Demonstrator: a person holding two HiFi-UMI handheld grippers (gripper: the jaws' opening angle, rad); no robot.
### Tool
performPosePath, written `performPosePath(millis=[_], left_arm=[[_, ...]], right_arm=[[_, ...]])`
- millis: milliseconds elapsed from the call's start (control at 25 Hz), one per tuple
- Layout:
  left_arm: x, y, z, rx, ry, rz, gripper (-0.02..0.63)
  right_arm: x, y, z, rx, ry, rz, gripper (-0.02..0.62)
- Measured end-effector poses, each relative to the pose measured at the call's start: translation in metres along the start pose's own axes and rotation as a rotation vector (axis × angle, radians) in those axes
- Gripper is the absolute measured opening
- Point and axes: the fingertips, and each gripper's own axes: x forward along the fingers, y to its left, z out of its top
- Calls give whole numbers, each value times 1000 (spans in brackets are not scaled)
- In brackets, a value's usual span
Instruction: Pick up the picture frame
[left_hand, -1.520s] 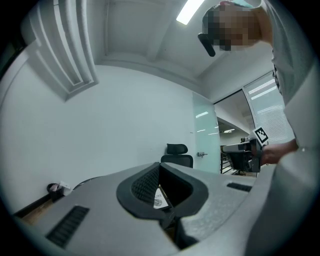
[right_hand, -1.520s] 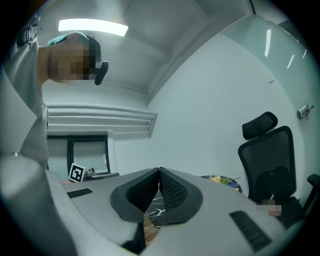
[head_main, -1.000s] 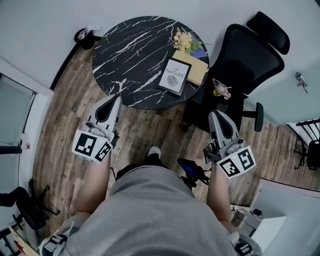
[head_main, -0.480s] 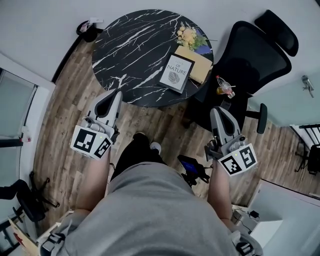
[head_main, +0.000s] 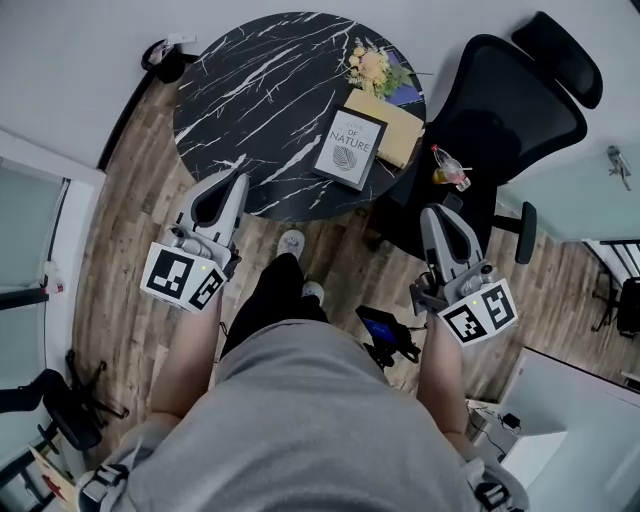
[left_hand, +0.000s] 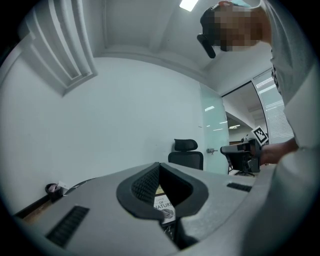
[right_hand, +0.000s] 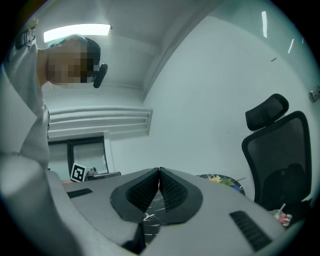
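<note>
frame: picture frame (head_main: 349, 148) at tabletop (head_main: 230, 90) right edge, touching tan box (head_main: 390, 130), flowers (head_main: 372, 70) behind | around: office chair (head_main: 500, 110) beside table, bottle (head_main: 448, 172) on seat | left gripper (head_main: 237, 180) clenched, empty, by near edge | right gripper (head_main: 432, 212) clenched, empty, by chair

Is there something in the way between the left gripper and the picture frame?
Nothing visible. The left gripper, shut and empty, is at the near edge of the table; only bare marble lies between it and the picture frame.
</note>
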Motion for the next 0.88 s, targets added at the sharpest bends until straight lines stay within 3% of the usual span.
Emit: performPosePath(millis=[400, 880], left_arm=[[43, 30, 12, -7, -15, -50, 6], [107, 73, 31, -6, -36, -137, 6]], right_arm=[[36, -18, 12, -4, -16, -41, 26], [72, -47, 27, -11, -41, -156, 26]])
